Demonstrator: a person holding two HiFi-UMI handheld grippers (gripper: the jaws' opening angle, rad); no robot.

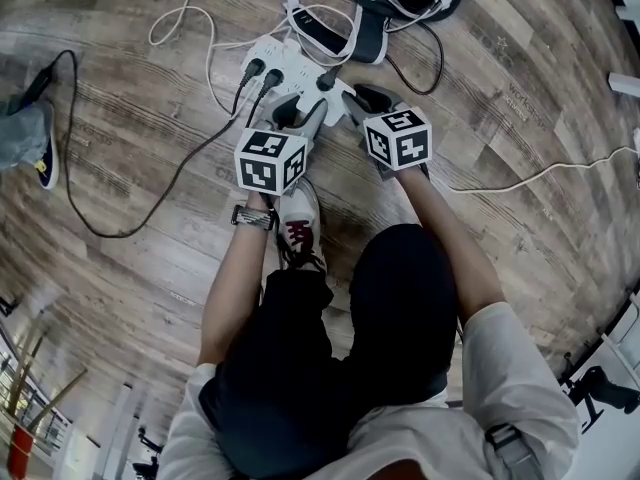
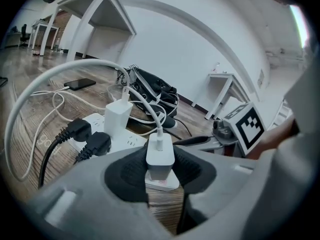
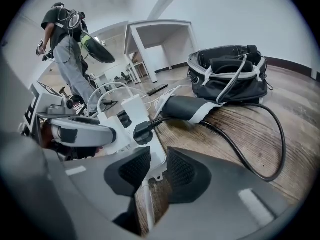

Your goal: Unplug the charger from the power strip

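Observation:
A white power strip [image 1: 283, 60] lies on the wood floor with two black plugs [image 2: 85, 136] and a white charger [image 2: 118, 118] in it. My left gripper [image 2: 160, 171] is shut on another small white charger [image 2: 160, 156] whose white cable [image 2: 65, 76] loops up and left. Wood floor shows under this charger, and the strip [image 2: 131, 142] lies behind it to the left. My right gripper [image 3: 154, 169] has its pads on both sides of the strip's near end [image 3: 156, 156], beside a black plug [image 3: 142, 132]. In the head view both grippers [image 1: 292, 116] [image 1: 340, 93] meet at the strip.
A black bag [image 3: 227, 74] and a black-and-white pouch [image 3: 185, 108] lie just beyond the strip. Black and white cables [image 1: 130, 223] trail over the floor. A phone [image 2: 80, 84] lies far left. A person [image 3: 67, 44] stands in the background. My shoe [image 1: 298, 228] is below the grippers.

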